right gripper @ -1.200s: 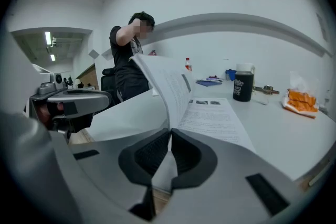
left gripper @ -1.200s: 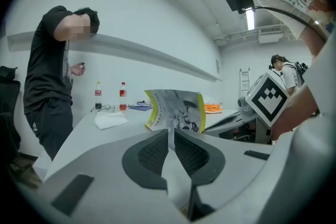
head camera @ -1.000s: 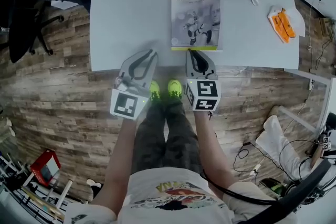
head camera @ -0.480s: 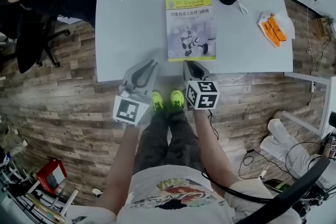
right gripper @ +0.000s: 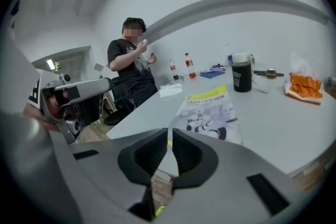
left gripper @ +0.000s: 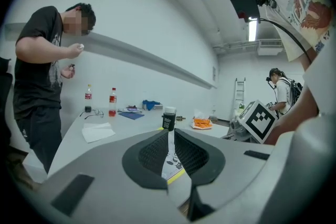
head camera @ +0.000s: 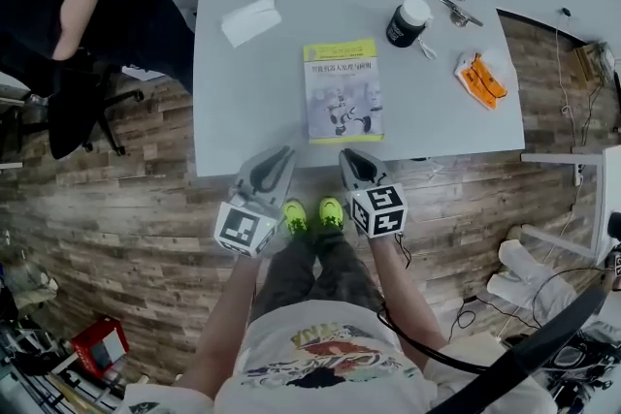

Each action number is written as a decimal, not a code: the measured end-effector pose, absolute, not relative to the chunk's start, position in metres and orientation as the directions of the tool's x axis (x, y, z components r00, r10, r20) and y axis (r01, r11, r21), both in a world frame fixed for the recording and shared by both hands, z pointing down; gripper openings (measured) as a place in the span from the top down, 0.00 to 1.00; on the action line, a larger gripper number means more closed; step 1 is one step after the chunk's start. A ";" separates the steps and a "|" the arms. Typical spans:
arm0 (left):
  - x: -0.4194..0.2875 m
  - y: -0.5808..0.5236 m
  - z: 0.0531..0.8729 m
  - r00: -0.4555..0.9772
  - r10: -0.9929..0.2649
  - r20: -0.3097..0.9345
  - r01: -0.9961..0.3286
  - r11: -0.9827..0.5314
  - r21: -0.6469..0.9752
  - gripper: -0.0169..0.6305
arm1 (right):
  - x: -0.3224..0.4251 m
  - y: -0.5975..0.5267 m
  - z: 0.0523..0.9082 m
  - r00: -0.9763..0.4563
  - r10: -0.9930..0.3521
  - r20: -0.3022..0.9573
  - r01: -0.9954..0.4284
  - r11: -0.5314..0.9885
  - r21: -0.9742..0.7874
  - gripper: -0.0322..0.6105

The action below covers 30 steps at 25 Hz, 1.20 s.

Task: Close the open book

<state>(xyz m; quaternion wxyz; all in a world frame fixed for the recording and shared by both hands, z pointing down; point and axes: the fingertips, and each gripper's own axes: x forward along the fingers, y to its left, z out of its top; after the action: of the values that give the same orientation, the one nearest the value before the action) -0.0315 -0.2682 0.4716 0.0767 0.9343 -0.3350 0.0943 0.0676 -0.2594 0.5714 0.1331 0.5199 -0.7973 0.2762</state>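
Left gripper (head camera: 276, 156) and right gripper (head camera: 351, 156) are held side by side in front of the torso, near each other but apart. Both point far and slightly down. Left forearm (head camera: 228, 305) and right forearm (head camera: 408, 291) are bare and extended. Left jaws are closed to a thin slit with nothing between them. Right jaws are the same, also empty. Both marker cubes face up.

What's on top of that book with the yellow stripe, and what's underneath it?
Nothing lies on the book. It is closed, with its cover facing up. It rests flat on the white table. Its pages, and anything that might be beneath it, are covered and cannot be seen.
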 end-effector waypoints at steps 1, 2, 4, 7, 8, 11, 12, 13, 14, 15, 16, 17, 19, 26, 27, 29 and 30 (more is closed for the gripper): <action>-0.031 -0.268 0.465 0.758 -0.613 0.223 -0.641 -0.763 0.080 0.95 | 0.065 -0.262 0.560 -0.439 -0.761 0.478 -0.896 0.329 -0.298 0.90; -0.030 -0.269 0.459 0.757 -0.617 0.216 -0.643 -0.761 0.081 0.95 | 0.062 -0.265 0.548 -0.451 -0.768 0.454 -0.890 0.351 -0.292 0.90; -0.030 -0.272 0.447 0.751 -0.629 0.200 -0.653 -0.753 0.085 0.95 | 0.056 -0.273 0.524 -0.477 -0.782 0.400 -0.877 0.395 -0.274 0.90; -0.029 -0.277 0.431 0.739 -0.649 0.181 -0.670 -0.737 0.089 0.95 | 0.047 -0.285 0.484 -0.515 -0.799 0.309 -0.856 0.460 -0.238 0.90; -0.029 -0.278 0.426 0.735 -0.654 0.177 -0.674 -0.733 0.090 0.95 | 0.045 -0.289 0.470 -0.525 -0.804 0.279 -0.850 0.477 -0.222 0.90; -0.027 -0.280 0.413 0.732 -0.662 0.163 -0.679 -0.729 0.087 0.95 | 0.041 -0.295 0.435 -0.540 -0.816 0.206 -0.841 0.511 -0.180 0.90; -0.025 -0.280 0.407 0.732 -0.663 0.154 -0.678 -0.731 0.079 0.95 | 0.041 -0.296 0.425 -0.544 -0.819 0.186 -0.838 0.518 -0.171 0.90; -0.023 -0.279 0.401 0.734 -0.663 0.145 -0.677 -0.733 0.071 0.95 | 0.040 -0.297 0.416 -0.547 -0.820 0.169 -0.836 0.524 -0.164 0.90; -0.021 -0.278 0.396 0.736 -0.663 0.139 -0.674 -0.736 0.063 0.95 | 0.041 -0.296 0.408 -0.551 -0.820 0.154 -0.833 0.530 -0.159 0.90; -0.019 -0.276 0.391 0.738 -0.662 0.133 -0.672 -0.738 0.057 0.95 | 0.041 -0.295 0.401 -0.555 -0.820 0.140 -0.830 0.536 -0.154 0.90; -0.017 -0.275 0.387 0.738 -0.662 0.127 -0.672 -0.739 0.051 0.95 | 0.042 -0.294 0.395 -0.558 -0.820 0.128 -0.828 0.541 -0.149 0.90; -0.015 -0.274 0.383 0.738 -0.664 0.121 -0.672 -0.739 0.048 0.95 | 0.043 -0.293 0.389 -0.560 -0.820 0.119 -0.827 0.544 -0.143 0.90; -0.013 -0.274 0.375 0.733 -0.671 0.108 -0.678 -0.734 0.045 0.95 | 0.046 -0.293 0.381 -0.562 -0.820 0.105 -0.825 0.549 -0.133 0.90; -0.003 -0.273 0.362 0.726 -0.681 0.095 -0.686 -0.726 0.043 0.95 | 0.058 -0.289 0.368 -0.562 -0.822 0.087 -0.826 0.552 -0.115 0.90; -0.001 -0.272 0.361 0.728 -0.680 0.094 -0.685 -0.727 0.044 0.95 | 0.058 -0.288 0.367 -0.563 -0.822 0.085 -0.825 0.554 -0.112 0.90; 0.001 -0.269 0.359 0.728 -0.680 0.089 -0.685 -0.727 0.048 0.95 | 0.057 -0.285 0.364 -0.568 -0.819 0.076 -0.821 0.559 -0.113 0.90; 0.001 -0.267 0.357 0.726 -0.682 0.087 -0.687 -0.725 0.049 0.95 | 0.056 -0.284 0.363 -0.571 -0.818 0.071 -0.819 0.562 -0.114 0.90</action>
<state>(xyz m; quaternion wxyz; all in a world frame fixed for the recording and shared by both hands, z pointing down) 0.0010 -0.2674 0.3574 0.0386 0.9283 -0.3686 0.0313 0.0563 -0.2842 0.3625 0.0051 0.4629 -0.8839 0.0672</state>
